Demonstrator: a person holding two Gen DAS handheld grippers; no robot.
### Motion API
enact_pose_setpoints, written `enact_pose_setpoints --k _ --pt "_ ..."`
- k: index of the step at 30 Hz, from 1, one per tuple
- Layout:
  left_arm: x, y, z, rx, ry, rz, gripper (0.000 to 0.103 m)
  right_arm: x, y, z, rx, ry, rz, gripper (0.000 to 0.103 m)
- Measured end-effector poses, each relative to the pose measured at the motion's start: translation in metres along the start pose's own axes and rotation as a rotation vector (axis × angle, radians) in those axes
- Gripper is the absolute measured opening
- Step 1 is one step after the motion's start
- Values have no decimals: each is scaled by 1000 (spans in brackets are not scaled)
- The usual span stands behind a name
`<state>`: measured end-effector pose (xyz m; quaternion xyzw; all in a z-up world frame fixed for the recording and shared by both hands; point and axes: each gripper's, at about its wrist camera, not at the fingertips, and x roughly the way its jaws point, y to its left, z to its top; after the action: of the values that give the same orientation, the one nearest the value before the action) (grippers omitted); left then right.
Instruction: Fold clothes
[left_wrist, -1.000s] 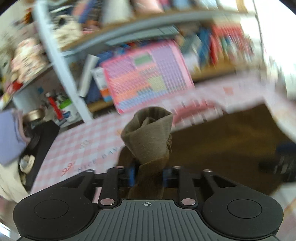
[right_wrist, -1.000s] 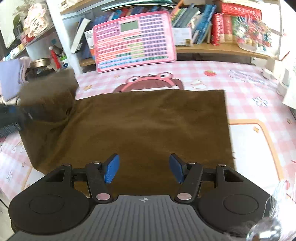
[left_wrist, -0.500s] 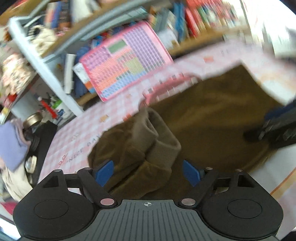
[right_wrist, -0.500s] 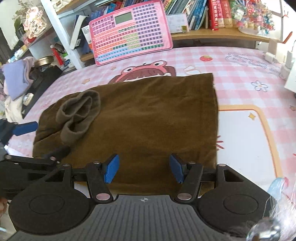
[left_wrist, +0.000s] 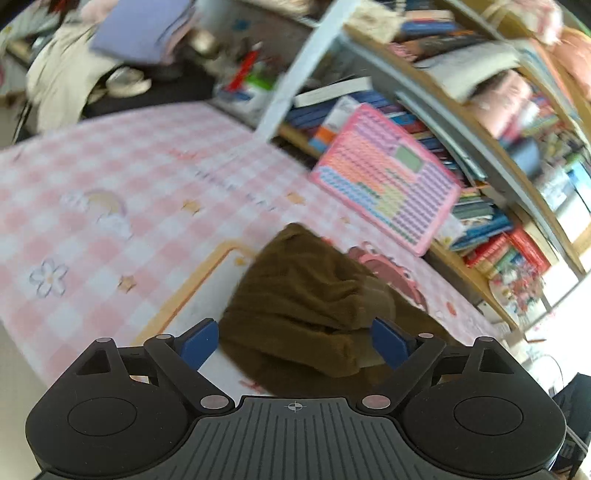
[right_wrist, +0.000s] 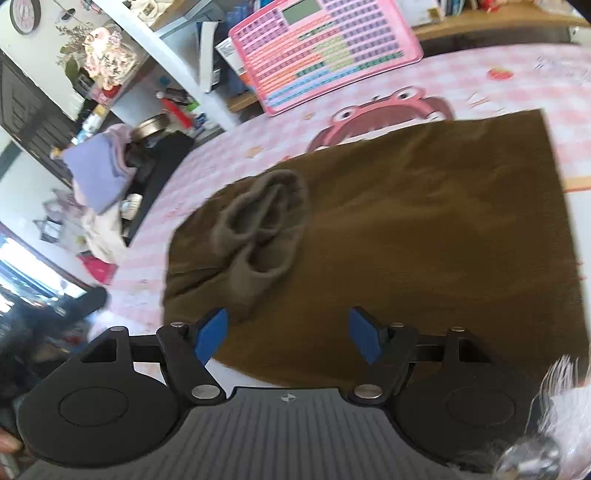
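On the bench (right_wrist: 229, 155), which is wearing a pink checked cover with a cartoon face printed on it, a brown garment (right_wrist: 424, 229) is lying spread out, and we are looking down on it from both wrist views. Our right claw (right_wrist: 288, 334) is hovering just above the garment's near edge with its blue-padded jaws standing wide apart, gripping nothing. Our left claw (left_wrist: 295, 341) is likewise released, jaws spread, and it is facing the garment's bunched end (left_wrist: 306, 302) from the side; whether the pads are touching the cloth we cannot tell. In the right wrist view, a rolled cuff or sleeve (right_wrist: 262, 225) is resting crumpled on top of the garment's left part, while the rest of the cloth is lying fairly flat toward the right, its far edge reaching the cartoon face (right_wrist: 384, 114). Behind the bench, a pink keyboard toy (right_wrist: 325, 51) is leaning against a bookshelf (left_wrist: 480, 140) crowded with books. To the left in the right wrist view, a folded lilac cloth (right_wrist: 96, 173) is sitting on a cluttered dark stand beside the bench. The left wrist view is blurring with motion.
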<state>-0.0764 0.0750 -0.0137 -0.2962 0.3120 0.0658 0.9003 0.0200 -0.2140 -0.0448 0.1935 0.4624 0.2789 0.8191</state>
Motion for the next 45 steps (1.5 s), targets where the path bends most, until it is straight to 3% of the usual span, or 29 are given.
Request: enact_pose_setpoints --k 6,12,13,14,18,20,22,26,28,36,41,45 --pt "1 5 13 50 16 -38 91 37 7 19 199 40 97 78" --pt "-2 16 26 86 35 -73 91 76 5 40 422 31 58 75" --pt "-2 18 28 89 33 -80 91 79 5 43 448 18 50 54" --pt "-3 20 31 92 30 -86 91 80 7 45 449 11 63 25" --pt "-3 26 38 111 26 -110 91 47 18 48 369 -105 239 21" --pt "-1 28 41 116 37 -117 91 38 7 41 378 -164 206 21" --pt "3 30 43 118 54 -122 91 49 -8 37 415 -141 133 21" --pt "6 26 48 154 60 -140 92 65 -29 32 460 -103 11 31" --pt "10 24 49 169 75 -147 92 56 -20 32 417 -119 -27 41" --pt "23 6 49 269 124 -186 92 15 17 10 180 -160 -193 45" --pt "31 -10 44 352 159 -183 92 -4 46 -14 -25 -195 -343 58" --pt "36 -20 38 408 191 -199 92 -11 52 -22 -44 -207 -444 66"
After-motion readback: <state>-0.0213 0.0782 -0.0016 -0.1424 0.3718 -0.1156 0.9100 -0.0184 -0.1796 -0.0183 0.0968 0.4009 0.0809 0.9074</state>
